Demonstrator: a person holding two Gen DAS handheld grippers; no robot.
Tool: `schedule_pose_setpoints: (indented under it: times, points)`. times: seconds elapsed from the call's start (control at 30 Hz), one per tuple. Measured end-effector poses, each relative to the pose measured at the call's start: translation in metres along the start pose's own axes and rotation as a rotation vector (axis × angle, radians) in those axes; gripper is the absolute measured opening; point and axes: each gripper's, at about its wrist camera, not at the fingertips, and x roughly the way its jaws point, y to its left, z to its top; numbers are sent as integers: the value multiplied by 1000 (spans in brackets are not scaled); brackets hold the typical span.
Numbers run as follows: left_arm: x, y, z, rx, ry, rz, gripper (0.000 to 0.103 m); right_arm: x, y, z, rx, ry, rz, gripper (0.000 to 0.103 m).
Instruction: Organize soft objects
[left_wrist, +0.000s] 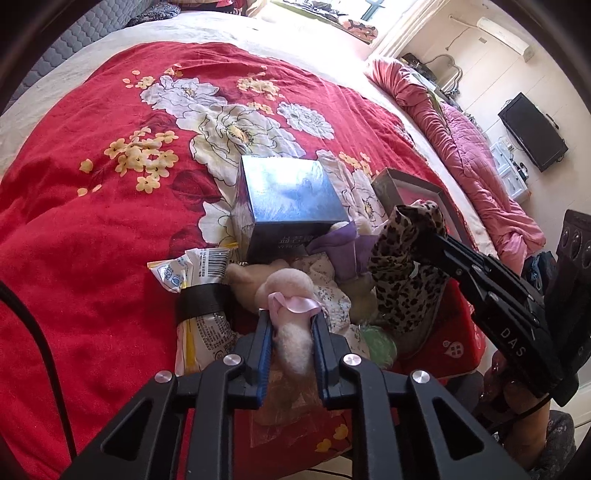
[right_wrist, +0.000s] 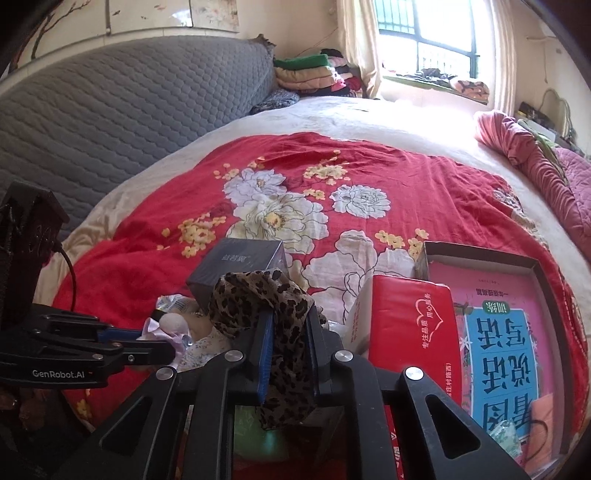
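A heap of soft things lies at the near edge of the red flowered quilt (left_wrist: 92, 221). My left gripper (left_wrist: 290, 319) is shut on a pale pink plush toy (left_wrist: 291, 339) with a pink ribbon bow (left_wrist: 295, 304); the same plush toy (right_wrist: 175, 321) shows at the left gripper's tip in the right wrist view. My right gripper (right_wrist: 290, 314) is shut on a leopard-print cloth (right_wrist: 258, 299), which bunches above the pads and hangs down between them. In the left wrist view the right gripper (left_wrist: 424, 232) comes in from the right with the leopard-print cloth (left_wrist: 402, 269) draped below it.
A dark blue box (left_wrist: 291, 199) stands behind the heap, a yellow-white snack packet (left_wrist: 192, 273) to its left. A red tissue pack (right_wrist: 413, 332) and a shallow box (right_wrist: 480, 254) holding a pink and blue book sit on the right. Pink bedding (left_wrist: 472, 147) lines the bed's far side.
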Motion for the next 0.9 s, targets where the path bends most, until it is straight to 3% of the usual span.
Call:
schedule_pose_setpoints:
  times: [0.27,0.57,0.9]
  points:
    - [-21,6,0,-29,-57,-35,20,-16,-2,-1,33,-40,34,16]
    - [-46,-6,-6,11,-119,30,20,-31,9,-3,3,-73,34,16]
    - [-70,-33,-5,63,-170,35,20,-61,9,0,15,-148,28,16]
